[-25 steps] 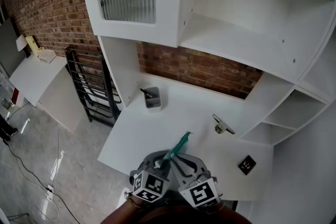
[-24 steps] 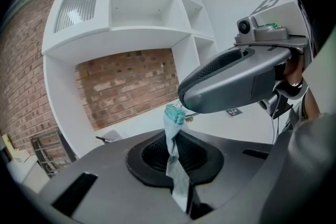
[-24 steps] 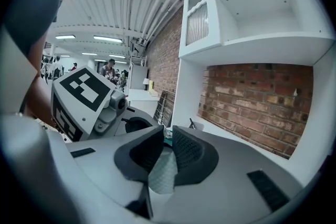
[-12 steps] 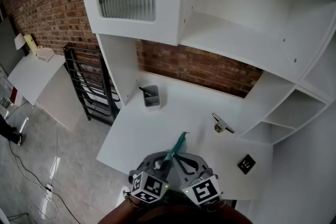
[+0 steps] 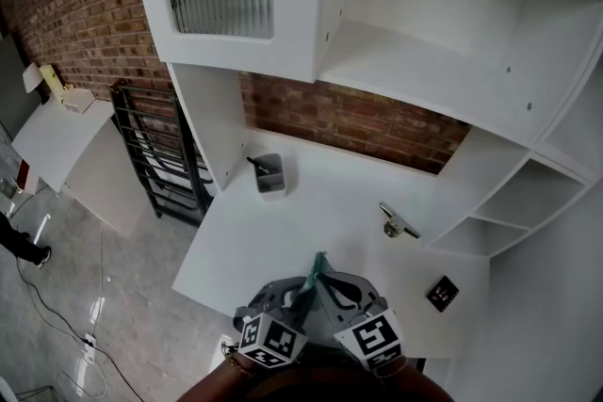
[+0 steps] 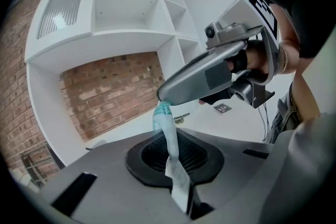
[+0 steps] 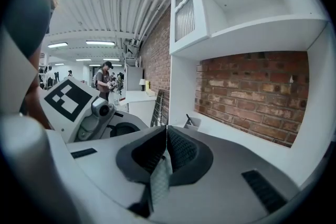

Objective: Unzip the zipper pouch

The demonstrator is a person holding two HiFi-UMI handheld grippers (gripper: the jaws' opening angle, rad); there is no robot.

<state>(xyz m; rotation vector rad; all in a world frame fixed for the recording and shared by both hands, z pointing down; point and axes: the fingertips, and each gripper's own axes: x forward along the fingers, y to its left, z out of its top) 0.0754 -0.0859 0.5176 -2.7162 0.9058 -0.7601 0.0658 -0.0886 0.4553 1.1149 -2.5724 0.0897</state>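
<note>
The zipper pouch (image 5: 316, 266) is a thin strip with a teal end, held above the white table (image 5: 283, 231) between both grippers. My left gripper (image 5: 303, 285) is shut on its pale lower part (image 6: 177, 181). The pouch rises from those jaws to its teal end (image 6: 161, 113). My right gripper (image 6: 163, 96) pinches that teal end with its tips. In the right gripper view, the right gripper (image 7: 167, 128) is shut with grey mesh fabric of the pouch (image 7: 159, 178) between its pads. The zipper pull is not visible.
A grey pen cup (image 5: 268, 176) stands at the back of the table. A metal clip (image 5: 398, 224) and a small black square (image 5: 441, 295) lie to the right. White shelving (image 5: 424, 61) and a brick wall (image 5: 358, 122) stand behind, with a black rack (image 5: 151, 151) at left. People (image 7: 105, 78) stand far off.
The pouch's teal end, which stuck out up and to the right, now sits lower and closer to the grippers. The two grippers have drawn together and rolled slightly.
</note>
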